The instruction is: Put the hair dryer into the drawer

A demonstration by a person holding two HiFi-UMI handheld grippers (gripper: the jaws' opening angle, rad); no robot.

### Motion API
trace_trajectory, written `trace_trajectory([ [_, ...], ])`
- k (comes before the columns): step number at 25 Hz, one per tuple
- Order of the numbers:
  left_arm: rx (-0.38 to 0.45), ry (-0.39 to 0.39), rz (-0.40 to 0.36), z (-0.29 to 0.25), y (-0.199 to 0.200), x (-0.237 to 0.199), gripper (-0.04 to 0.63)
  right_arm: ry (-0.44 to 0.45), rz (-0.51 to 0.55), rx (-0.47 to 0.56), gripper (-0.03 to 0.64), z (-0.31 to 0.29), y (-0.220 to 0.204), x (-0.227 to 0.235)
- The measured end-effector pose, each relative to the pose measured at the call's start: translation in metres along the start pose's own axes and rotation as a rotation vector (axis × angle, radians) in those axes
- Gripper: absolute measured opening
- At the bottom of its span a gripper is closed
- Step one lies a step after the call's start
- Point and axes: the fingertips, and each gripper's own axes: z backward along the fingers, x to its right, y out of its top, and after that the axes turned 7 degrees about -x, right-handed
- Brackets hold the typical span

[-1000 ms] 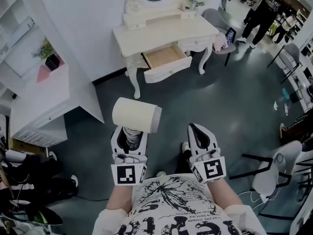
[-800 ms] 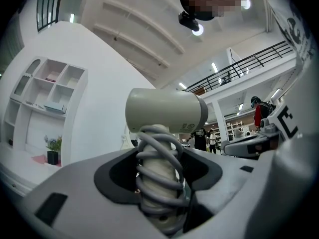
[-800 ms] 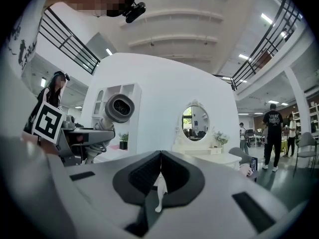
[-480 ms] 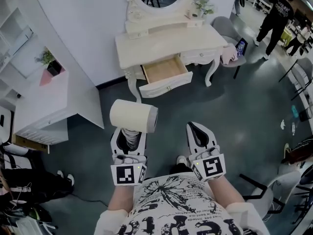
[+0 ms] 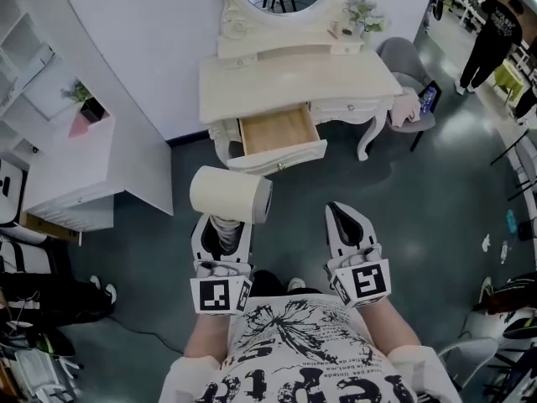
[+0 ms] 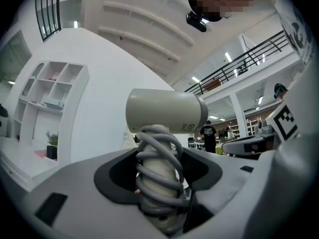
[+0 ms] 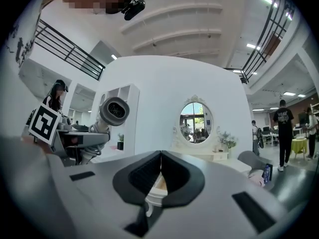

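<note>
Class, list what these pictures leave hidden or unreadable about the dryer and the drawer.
- Dryer: handle's lower end, left gripper view, sunk between the jaws, wrapped in cord.
- Label print: left gripper view, too small.
- Drawer: its back, head view, under the tabletop.

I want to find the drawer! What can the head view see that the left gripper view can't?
Only the head view shows the open drawer of the white dressing table. Only the left gripper view shows the upstairs railing high behind. Both show the hair dryer, with its handle held in the left claw.
</note>
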Motion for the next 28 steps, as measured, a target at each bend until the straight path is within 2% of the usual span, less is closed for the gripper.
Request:
trace_trajectory([
  [5, -0.019, 0.023, -0.012, -0.036, -0.005, -0.007, 0.259, 0.013, -0.018, -0.017, 0.017, -0.03, -0.007, 0.022],
  [12, -0.016, -0.022, 0.0, -0.119, -0.009, -0.03, 0.259, -0.02, -0.018, -0.027, 0.017, -0.1, -0.004, 0.056],
  [22, 0.003, -0.09, 0.011, -0.269, 0.009, -0.103, 0.259, -0.082, 0.007, -0.03, 0.017, -0.244, 0.036, 0.107],
  [28, -0.012, -0.101, 0.009, -0.329, 0.013, -0.145, 0.259, -0.092, 0.003, -0.03, 0.017, -0.316, 0.053, 0.124],
])
